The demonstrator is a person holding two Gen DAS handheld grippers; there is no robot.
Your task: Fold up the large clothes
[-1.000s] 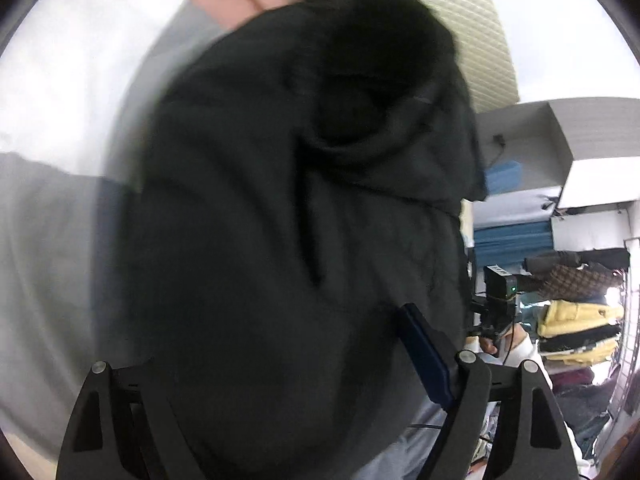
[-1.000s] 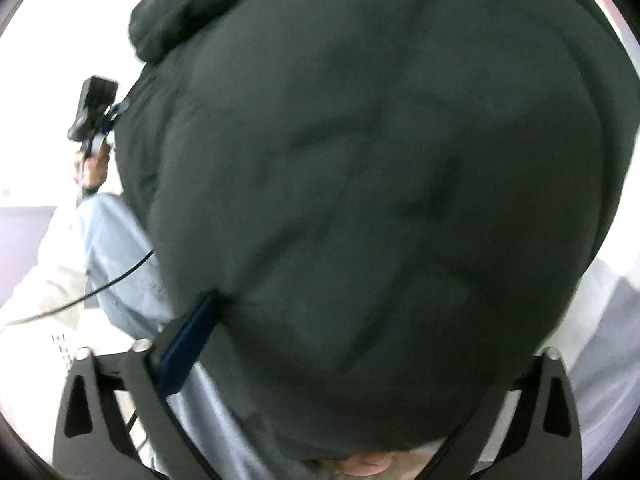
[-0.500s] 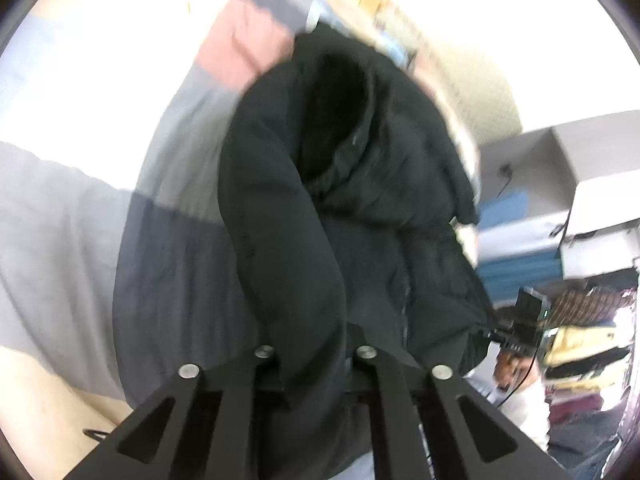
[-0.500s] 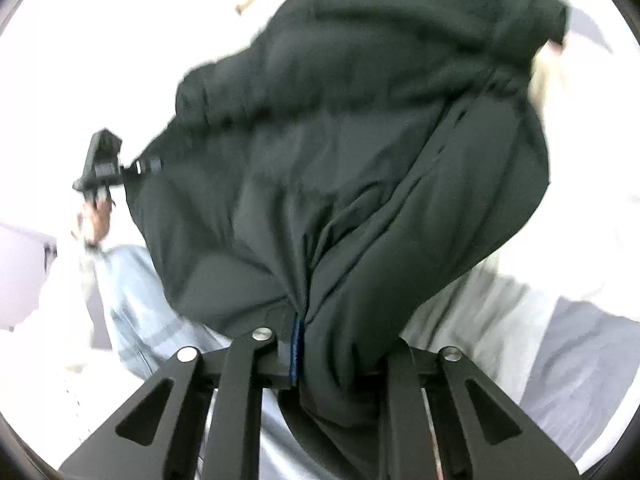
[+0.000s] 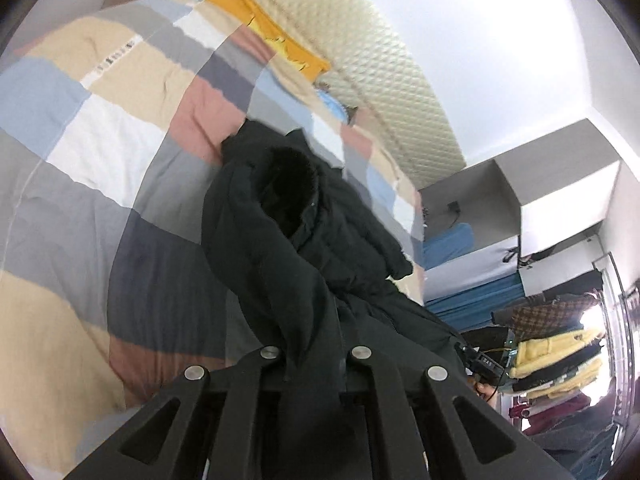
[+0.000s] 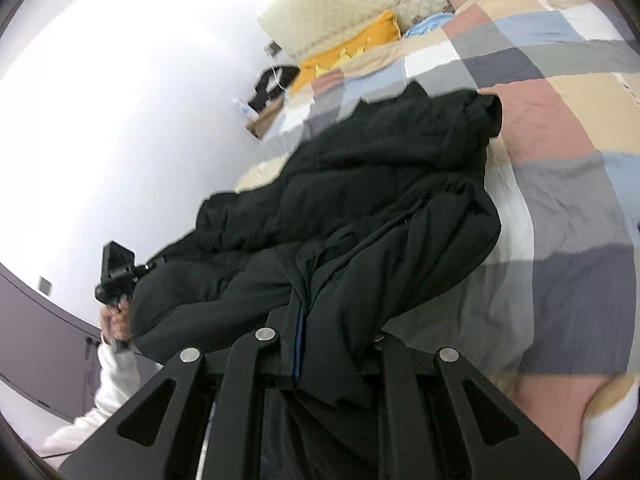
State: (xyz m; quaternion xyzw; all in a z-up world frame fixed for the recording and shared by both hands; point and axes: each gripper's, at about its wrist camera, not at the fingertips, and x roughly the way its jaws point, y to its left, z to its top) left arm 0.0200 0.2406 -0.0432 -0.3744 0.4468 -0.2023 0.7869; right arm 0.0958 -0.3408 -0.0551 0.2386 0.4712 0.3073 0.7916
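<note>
A large black padded jacket with a fur-lined hood (image 5: 288, 216) lies stretched over the checked bedspread (image 5: 100, 152). My left gripper (image 5: 314, 354) is shut on its dark fabric near the bottom of the left wrist view. The jacket also fills the middle of the right wrist view (image 6: 360, 208), and my right gripper (image 6: 320, 340) is shut on a fold of it by the zip edge. The other hand-held gripper (image 6: 116, 272) shows at the left of the right wrist view.
A quilted cream headboard (image 5: 384, 92) and an orange pillow (image 5: 280, 36) are at the head of the bed. A rack of hanging clothes (image 5: 560, 344) stands at the right. A white wall (image 6: 120, 100) is left of the bed.
The jacket was close against both cameras and in the air. Now it has dropped away onto the bed, spread out, and both grippers have closed on its edge.
</note>
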